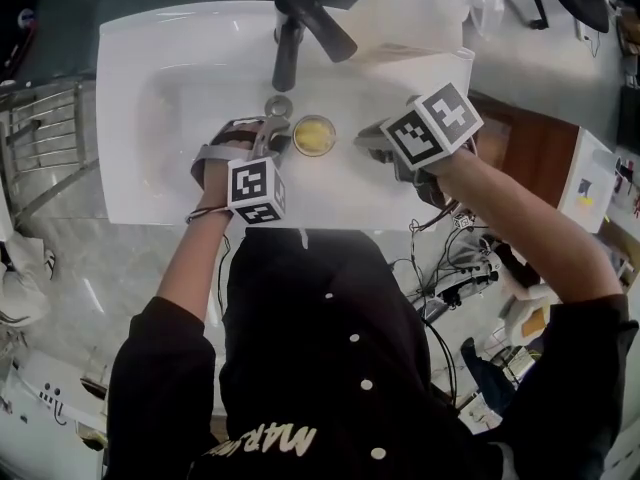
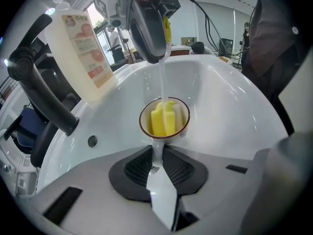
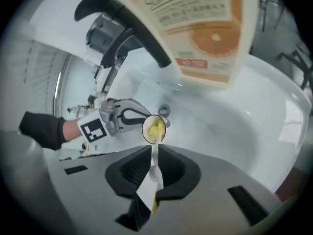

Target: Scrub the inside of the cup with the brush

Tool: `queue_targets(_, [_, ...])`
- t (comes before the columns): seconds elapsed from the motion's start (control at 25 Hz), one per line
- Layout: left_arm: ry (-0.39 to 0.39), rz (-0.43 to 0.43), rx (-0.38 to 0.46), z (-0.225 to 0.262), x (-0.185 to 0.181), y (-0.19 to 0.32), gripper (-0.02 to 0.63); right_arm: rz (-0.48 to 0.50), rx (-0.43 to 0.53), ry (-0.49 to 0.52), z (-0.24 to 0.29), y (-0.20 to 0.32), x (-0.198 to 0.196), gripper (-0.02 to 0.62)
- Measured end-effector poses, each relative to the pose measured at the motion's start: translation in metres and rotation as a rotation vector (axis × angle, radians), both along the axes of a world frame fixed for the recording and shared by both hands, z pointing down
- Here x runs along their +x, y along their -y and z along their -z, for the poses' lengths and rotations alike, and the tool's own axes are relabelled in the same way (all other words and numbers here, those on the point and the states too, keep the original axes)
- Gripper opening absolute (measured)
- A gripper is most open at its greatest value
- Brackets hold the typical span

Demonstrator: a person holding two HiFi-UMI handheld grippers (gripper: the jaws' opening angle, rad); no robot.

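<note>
Over sink (image 1: 130, 68), near faucet (image 1: 290, 43), bottle (image 1: 400, 18): left gripper (image 1: 275, 134) clamps cup (image 1: 313, 135), right gripper (image 1: 366, 140) clamps brush (image 2: 164, 119).

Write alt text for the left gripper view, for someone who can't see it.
The left gripper clamps a brown-rimmed cup by its white handle in a white sink, with a yellow brush inside the cup. The brush's thin white handle runs up to the right gripper above. A black faucet stands at left.
</note>
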State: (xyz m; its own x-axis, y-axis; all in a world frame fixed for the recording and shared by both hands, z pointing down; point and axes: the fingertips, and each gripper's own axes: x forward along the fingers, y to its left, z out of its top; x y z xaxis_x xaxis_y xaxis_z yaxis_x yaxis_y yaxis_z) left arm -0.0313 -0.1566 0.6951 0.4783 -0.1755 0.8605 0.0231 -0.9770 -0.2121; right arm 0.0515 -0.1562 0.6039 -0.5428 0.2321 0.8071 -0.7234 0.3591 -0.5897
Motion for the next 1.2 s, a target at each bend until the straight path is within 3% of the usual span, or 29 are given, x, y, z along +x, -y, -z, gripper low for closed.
queue_targets(0.12, [0.0, 0.015, -0.006, -0.001, -0.003, -0.001, 0.083, -0.249, -0.049, 0.047, 0.005, 0.014, 0.005, 0.001])
queue_targets(0.2, [-0.015, 0.03, -0.01, 0.001, -0.003, -0.003, 0.083, -0.246, 0.014, 0.048, 0.008, 0.026, 0.009, -0.005])
queue_targets(0.32, [-0.017, 0.035, -0.011, 0.001, -0.001, -0.004, 0.083, -0.039, 0.148, 0.028, 0.014, 0.029, 0.004, -0.005])
queue_targets(0.44, [-0.006, 0.035, -0.012, -0.001, -0.002, -0.002, 0.083, 0.183, 0.223, 0.014, 0.015, 0.017, -0.009, 0.002])
queue_targets(0.6, [-0.01, 0.031, -0.014, 0.0, -0.001, -0.003, 0.083, 0.467, 0.296, -0.009, 0.015, 0.002, -0.016, 0.079])
queue_targets(0.8, [-0.013, 0.034, -0.016, 0.0, 0.0, -0.003, 0.083, 0.878, 0.41, -0.181, -0.001, -0.014, -0.006, 0.126])
queue_targets(0.88, [-0.015, 0.033, -0.016, 0.0, -0.001, -0.003, 0.083, 0.977, 0.448, -0.254, -0.008, -0.014, 0.001, 0.123])
queue_targets(0.96, [-0.012, 0.032, -0.014, 0.0, -0.001, -0.003, 0.083, 0.991, 0.471, -0.291, -0.012, -0.011, 0.005, 0.054])
queue_targets(1.0, [-0.011, 0.031, -0.013, 0.0, -0.001, -0.004, 0.083, 0.961, 0.46, -0.286, -0.013, -0.011, 0.005, 0.052])
queue_targets(1.12, [-0.009, 0.026, -0.001, 0.001, 0.001, -0.004, 0.083, 0.79, 0.341, -0.235, -0.012, -0.014, 0.009, 0.049])
queue_targets(1.2, [0.003, 0.013, 0.025, 0.001, 0.002, -0.004, 0.083, 0.62, 0.213, -0.196, -0.011, -0.019, 0.013, 0.049])
